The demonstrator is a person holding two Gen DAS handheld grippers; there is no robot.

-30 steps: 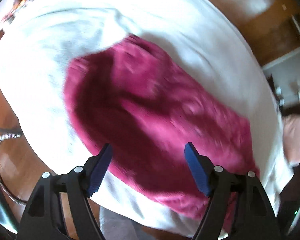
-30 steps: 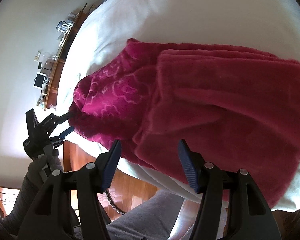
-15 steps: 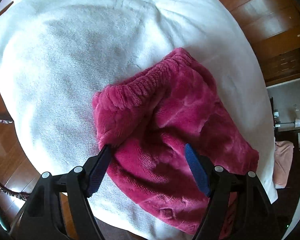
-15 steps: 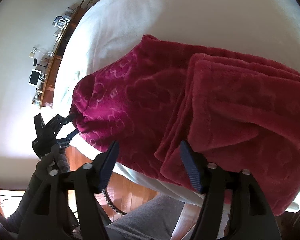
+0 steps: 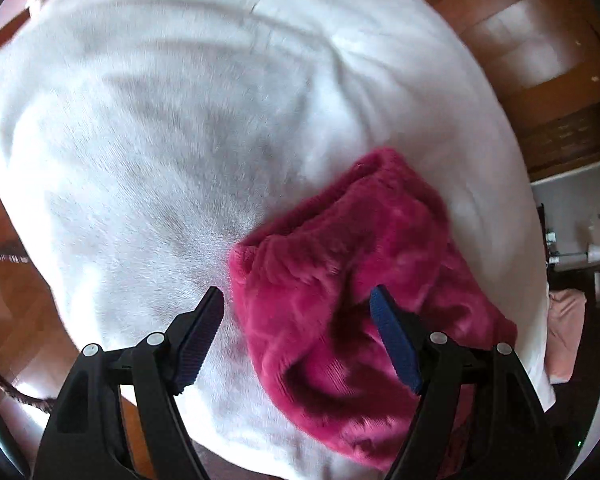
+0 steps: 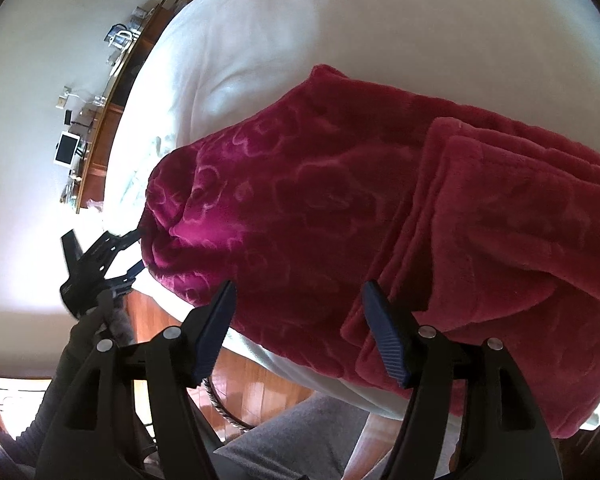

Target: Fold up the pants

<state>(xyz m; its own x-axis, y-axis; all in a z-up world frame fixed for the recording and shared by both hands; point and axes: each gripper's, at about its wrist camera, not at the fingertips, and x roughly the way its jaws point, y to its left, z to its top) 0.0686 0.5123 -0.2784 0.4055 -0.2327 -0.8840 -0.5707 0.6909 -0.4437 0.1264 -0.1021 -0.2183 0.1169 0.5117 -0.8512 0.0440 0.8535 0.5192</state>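
Fuzzy magenta pants (image 6: 380,208) lie partly folded on a white-covered table (image 6: 284,40), with a folded-over layer at the right (image 6: 520,216). In the left wrist view the waistband end (image 5: 340,264) lies just ahead of my left gripper (image 5: 298,304), which is open and empty, its jaws on either side of the cloth's corner. My right gripper (image 6: 298,296) is open and empty above the pants' near edge. The left gripper also shows in the right wrist view (image 6: 134,250), open at the pants' left end.
The table's near edge drops to a wooden floor (image 6: 260,392) with a cord on it. A wall shelf with small devices (image 6: 76,148) is at the far left. Wooden cabinets (image 5: 540,60) stand beyond the table. My grey-clad leg (image 6: 300,440) is below.
The left gripper has drawn back and to the left, so the pants now sit lower right in its view. The right gripper has shifted left along the pants. Both stayed open.
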